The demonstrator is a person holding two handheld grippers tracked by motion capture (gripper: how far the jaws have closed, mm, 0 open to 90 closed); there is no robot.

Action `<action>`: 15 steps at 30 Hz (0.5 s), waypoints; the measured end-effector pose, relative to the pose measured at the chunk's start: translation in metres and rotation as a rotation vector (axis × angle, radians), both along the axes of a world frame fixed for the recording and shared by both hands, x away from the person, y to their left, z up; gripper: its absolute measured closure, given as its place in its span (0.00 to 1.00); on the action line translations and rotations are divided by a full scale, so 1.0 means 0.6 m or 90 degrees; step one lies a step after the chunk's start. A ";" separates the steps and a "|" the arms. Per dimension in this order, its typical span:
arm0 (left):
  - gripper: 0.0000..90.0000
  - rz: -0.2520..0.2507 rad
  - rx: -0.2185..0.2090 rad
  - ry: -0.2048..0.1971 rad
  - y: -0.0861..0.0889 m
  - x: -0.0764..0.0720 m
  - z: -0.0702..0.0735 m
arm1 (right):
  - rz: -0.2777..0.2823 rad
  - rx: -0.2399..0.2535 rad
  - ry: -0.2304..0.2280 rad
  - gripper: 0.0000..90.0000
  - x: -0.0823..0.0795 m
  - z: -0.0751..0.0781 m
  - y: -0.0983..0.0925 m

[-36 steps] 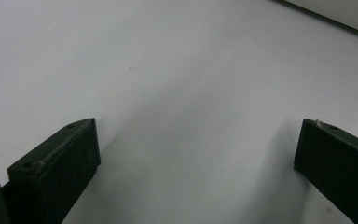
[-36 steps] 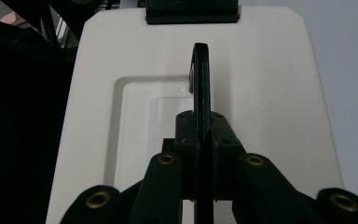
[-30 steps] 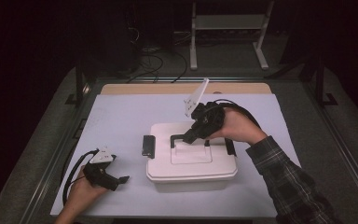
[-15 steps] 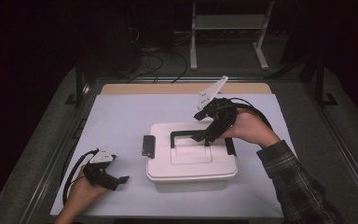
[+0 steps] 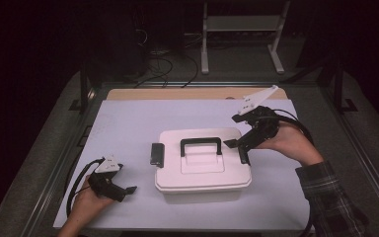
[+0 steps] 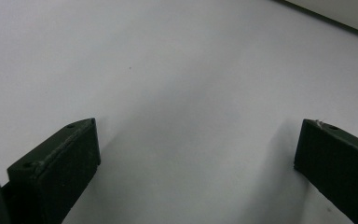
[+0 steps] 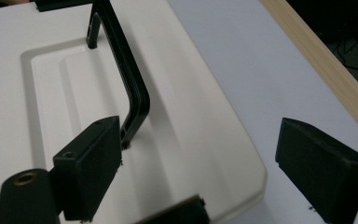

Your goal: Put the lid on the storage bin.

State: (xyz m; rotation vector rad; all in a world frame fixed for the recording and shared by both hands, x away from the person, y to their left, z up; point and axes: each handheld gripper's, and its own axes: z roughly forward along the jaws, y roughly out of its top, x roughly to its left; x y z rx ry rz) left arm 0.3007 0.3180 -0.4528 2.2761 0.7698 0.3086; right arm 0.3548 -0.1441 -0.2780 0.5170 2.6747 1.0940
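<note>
A white lidded box (image 5: 202, 170) sits mid-table with its black handle (image 5: 201, 144) standing upright and a black latch on each side. My right gripper (image 5: 236, 144) hovers over the box's right edge, next to the right latch (image 5: 244, 157). Its jaws have just been opening, and nothing is between them. The right gripper view has the open gripper (image 7: 205, 175) over the lid (image 7: 186, 93), with the handle (image 7: 128, 84) beyond the left fingertip. My left gripper (image 5: 128, 189) rests low on the white sheet, left of the box, open (image 6: 196, 158) and empty.
A white sheet (image 5: 128, 128) covers the table, with a wooden strip (image 5: 177, 94) along its far edge. The left latch (image 5: 156, 154) sticks out from the box's left side. Cables and a metal stand (image 5: 242, 29) lie on the floor beyond.
My right gripper let go of the handle, opened, and drew away to the right, over the box's right edge. The handle stays upright. The left gripper has not moved.
</note>
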 end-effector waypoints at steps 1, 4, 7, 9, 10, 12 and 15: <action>0.00 0.000 0.000 0.000 0.000 0.000 0.000 | -0.008 0.007 -0.002 0.15 -0.002 -0.002 -0.008; 0.00 0.000 0.000 0.000 0.000 0.000 0.000 | -0.032 0.015 -0.002 0.15 -0.007 -0.009 -0.030; 0.00 0.000 0.000 0.001 0.000 0.000 0.000 | -0.054 0.027 0.000 0.15 -0.014 -0.019 -0.052; 0.00 0.000 0.000 0.000 0.000 0.000 0.000 | -0.070 0.034 0.000 0.15 -0.019 -0.027 -0.066; 0.00 0.000 0.000 0.000 0.000 0.000 0.000 | -0.081 0.036 0.001 0.15 -0.022 -0.032 -0.074; 0.00 0.000 0.000 0.000 0.000 0.000 0.000 | -0.093 0.042 0.007 0.15 -0.026 -0.039 -0.085; 0.00 0.000 -0.001 0.000 0.000 0.000 0.000 | -0.115 0.047 0.009 0.15 -0.032 -0.052 -0.104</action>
